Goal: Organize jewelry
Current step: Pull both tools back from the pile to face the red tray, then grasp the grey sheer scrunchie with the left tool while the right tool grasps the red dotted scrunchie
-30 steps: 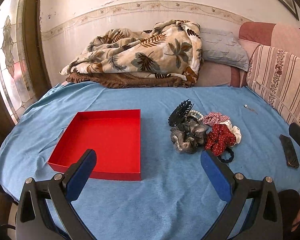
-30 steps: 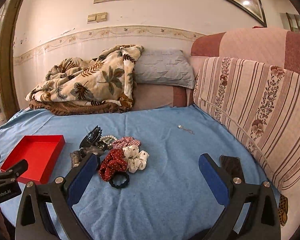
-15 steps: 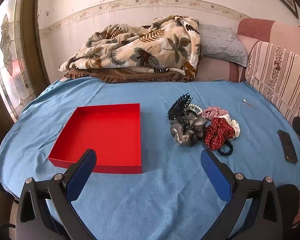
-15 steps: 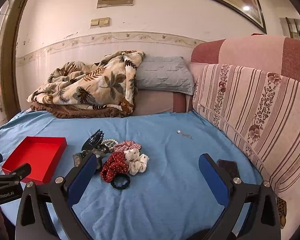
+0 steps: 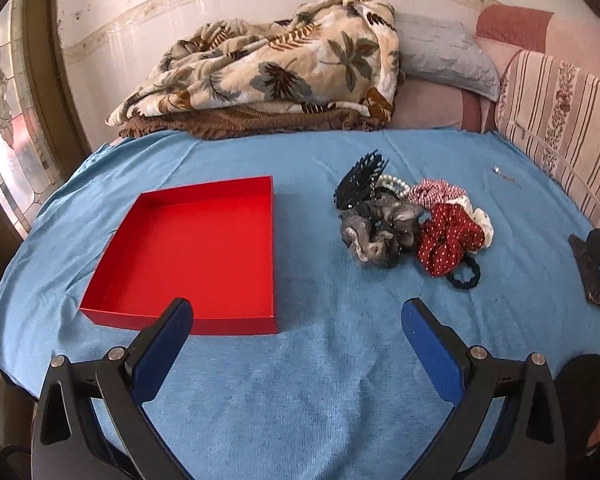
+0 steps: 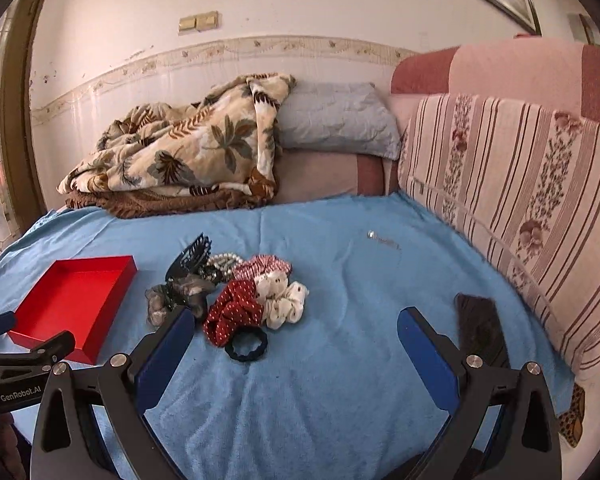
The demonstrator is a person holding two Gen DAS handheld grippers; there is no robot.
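An empty red tray [image 5: 196,240] [image 6: 72,300] lies on the blue sheet [image 5: 300,380]. To its right sits a heap of accessories: a black claw clip [image 5: 360,180] [image 6: 190,258], a pearl bracelet [image 5: 396,182] [image 6: 224,261], a grey scrunchie [image 5: 380,232], a red dotted scrunchie [image 5: 448,238] [image 6: 234,312], a white one [image 6: 284,304] and a black hair tie [image 5: 464,274] [image 6: 247,345]. A small silver piece [image 6: 382,239] [image 5: 504,174] lies apart, further right. My left gripper [image 5: 296,320] hangs open near the tray's front edge. My right gripper [image 6: 294,326] is open, just short of the heap.
A dark flat object [image 6: 480,330] [image 5: 588,272] lies by the striped sofa back [image 6: 520,200]. A leaf-print blanket [image 5: 268,68] and grey pillow [image 6: 336,120] are piled at the far wall. A glass door [image 5: 4,120] stands on the left.
Both grippers have tilted down and come a little closer to the bed, so the tray and heap sit higher and larger in view. Nothing on the sheet has moved.
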